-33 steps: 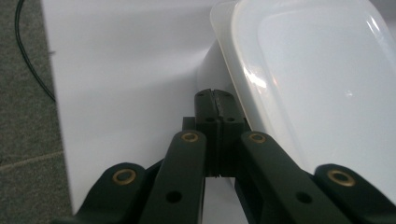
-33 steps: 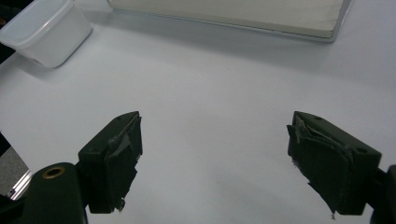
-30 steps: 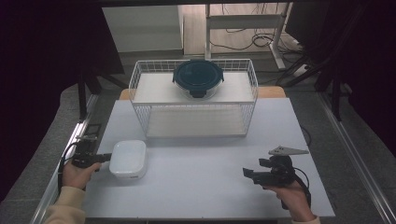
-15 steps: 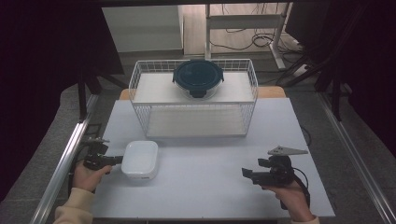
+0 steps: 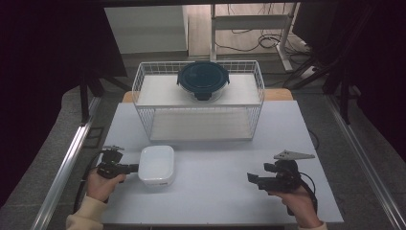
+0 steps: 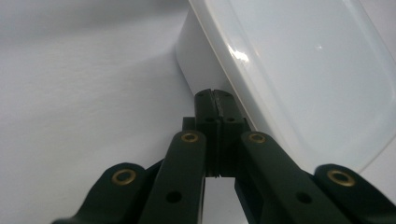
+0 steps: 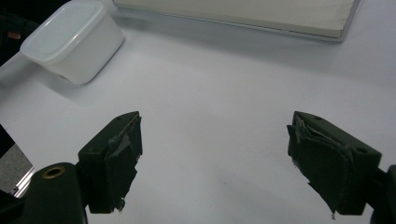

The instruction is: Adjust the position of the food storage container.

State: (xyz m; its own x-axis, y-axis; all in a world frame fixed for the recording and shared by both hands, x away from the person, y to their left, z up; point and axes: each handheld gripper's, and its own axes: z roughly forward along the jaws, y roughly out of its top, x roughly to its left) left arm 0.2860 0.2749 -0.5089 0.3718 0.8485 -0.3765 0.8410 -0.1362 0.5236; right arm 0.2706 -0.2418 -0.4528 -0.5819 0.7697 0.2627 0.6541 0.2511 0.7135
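Now, at lower left of the high view, the left tongs (image 5: pixel 133 168) sit closed, tips against the white lidded box (image 5: pixel 156 165) on the tabletop (image 5: pixel 215 163). Centre top stands the wire rack (image 5: pixel 198 103). Lower right, the right tongs (image 5: pixel 253 178) gape open, holding nothing.

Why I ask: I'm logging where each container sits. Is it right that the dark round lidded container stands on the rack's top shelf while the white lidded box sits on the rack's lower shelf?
Not quite. The dark round lidded container does stand on the top shelf of the wire rack, but the white lidded box sits on the white table in front of the rack, at the left gripper. The high view shows it.
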